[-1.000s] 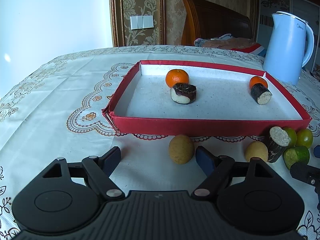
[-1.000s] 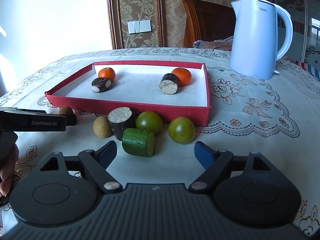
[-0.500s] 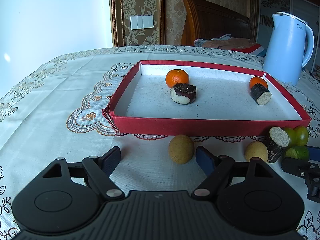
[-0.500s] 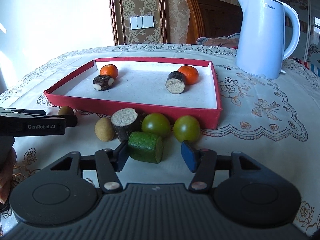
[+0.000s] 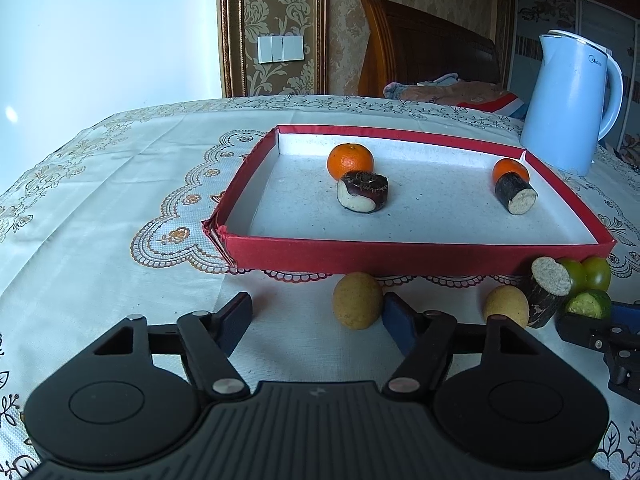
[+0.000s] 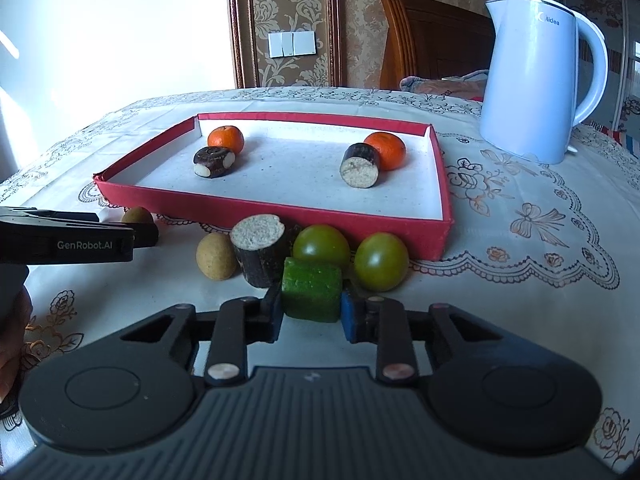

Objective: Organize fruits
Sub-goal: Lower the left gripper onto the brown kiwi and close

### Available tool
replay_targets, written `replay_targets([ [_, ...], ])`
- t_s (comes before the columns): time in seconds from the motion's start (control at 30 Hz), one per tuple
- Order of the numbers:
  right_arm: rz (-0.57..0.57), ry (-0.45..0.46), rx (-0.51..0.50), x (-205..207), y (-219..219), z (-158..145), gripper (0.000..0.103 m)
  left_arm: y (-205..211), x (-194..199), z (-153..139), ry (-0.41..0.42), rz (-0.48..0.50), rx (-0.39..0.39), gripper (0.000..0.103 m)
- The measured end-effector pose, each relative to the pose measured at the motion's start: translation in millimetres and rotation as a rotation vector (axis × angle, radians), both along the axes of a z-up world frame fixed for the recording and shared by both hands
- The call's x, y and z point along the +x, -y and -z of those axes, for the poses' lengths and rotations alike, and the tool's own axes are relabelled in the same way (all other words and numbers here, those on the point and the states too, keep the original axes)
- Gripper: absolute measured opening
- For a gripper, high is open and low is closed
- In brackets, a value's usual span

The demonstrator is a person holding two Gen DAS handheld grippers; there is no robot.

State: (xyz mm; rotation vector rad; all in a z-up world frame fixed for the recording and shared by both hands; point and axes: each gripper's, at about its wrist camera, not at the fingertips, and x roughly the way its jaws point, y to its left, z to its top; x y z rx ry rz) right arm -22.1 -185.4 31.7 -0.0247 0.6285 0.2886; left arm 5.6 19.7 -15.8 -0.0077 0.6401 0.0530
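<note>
A red tray holds two oranges and two dark cut pieces. In front of it on the cloth lie two tan round fruits, a dark cut cylinder, and two green round fruits. My right gripper is shut on a green cut chunk, which rests on the cloth. My left gripper is open and empty, its right finger beside a tan fruit.
A light blue kettle stands at the back right of the table. A wooden chair is behind the table. The left gripper's side shows at the left in the right wrist view.
My right gripper moved forward and closed its jaws onto the green chunk. The left gripper has not moved.
</note>
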Motion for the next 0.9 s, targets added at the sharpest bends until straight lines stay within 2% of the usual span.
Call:
replay_targets([
  [0.1, 0.001, 0.001, 0.004, 0.0, 0.1, 0.1, 0.027, 0.0, -2.9, -1.0, 0.01, 0.013, -0.004, 0.051],
  [0.27, 0.0, 0.002, 0.005, -0.1, -0.2, 0.4, 0.027, 1.2, -3.5, -1.5, 0.013, 0.028, -0.013, 0.045],
  [0.4, 0.0, 0.002, 0.006, -0.1, -0.1, 0.4, 0.027, 1.8, -4.7, -1.7, 0.021, 0.055, -0.023, 0.033],
  [0.9, 0.002, 0.005, 0.02, -1.0, 2.2, -0.2, 0.027, 0.9, -5.8, -2.1, 0.028, 0.074, -0.032, 0.026],
])
